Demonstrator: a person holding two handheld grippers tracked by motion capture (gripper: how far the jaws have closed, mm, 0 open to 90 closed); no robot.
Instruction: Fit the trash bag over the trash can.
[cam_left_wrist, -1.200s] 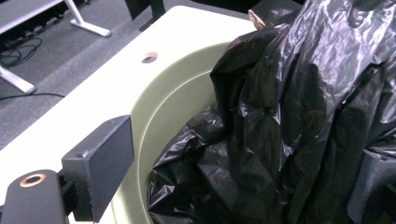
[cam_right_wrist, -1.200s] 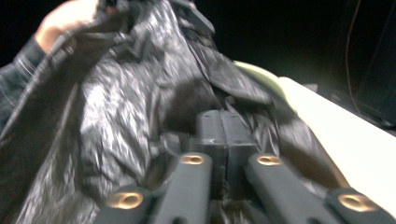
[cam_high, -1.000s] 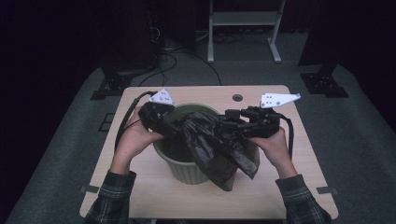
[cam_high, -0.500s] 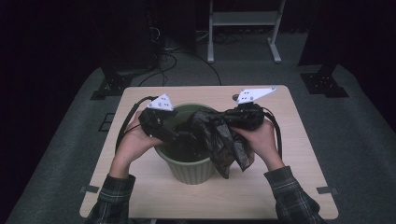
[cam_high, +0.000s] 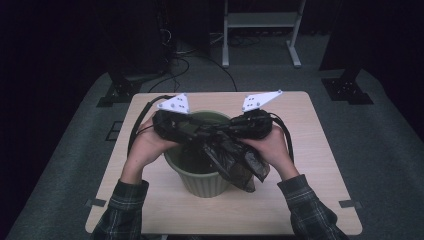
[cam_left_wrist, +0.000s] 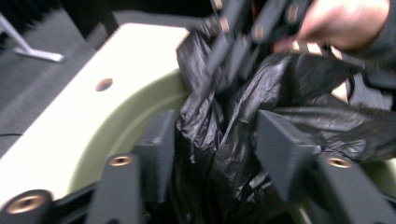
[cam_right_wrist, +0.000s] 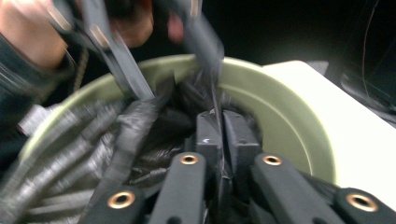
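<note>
Black plastic bag (cam_high: 231, 159) — pinched flat between the closed jaws of the right gripper (cam_right_wrist: 222, 135), a thin fold of film standing up out of the seam between the two pads. In the left gripper view, left gripper (cam_left_wrist: 217, 154) with jaws spread apart, crumpled bag film bunched in the gap between them but not clamped; the inner faces stand clear of each other with the plastic loose between.

Seen from the high view, both grippers held close together over the mouth of a green bin (cam_high: 202, 182), left gripper (cam_high: 176, 126) at the near-left of the rim and right gripper (cam_high: 250, 127) at the right, jaw tips nearly meeting over the middle. Bag partly inside the bin, partly draped down over the front-right of its rim, hanging outside the wall. Pale inner wall of the bin visible beside the bag in both gripper views.

Farther out — a hand behind each gripper, left hand (cam_high: 147, 147) and right hand (cam_high: 270, 145), plaid sleeves coming in from the bottom edge. White three-cornered plate on top of each gripper, cables looping back along the wrists. Bin standing near the middle of a light wooden table (cam_high: 320, 150), a small round hole (cam_left_wrist: 103, 84) in the tabletop beyond the bin. Dark carpeted floor around the table, metal stand legs at the far side.
</note>
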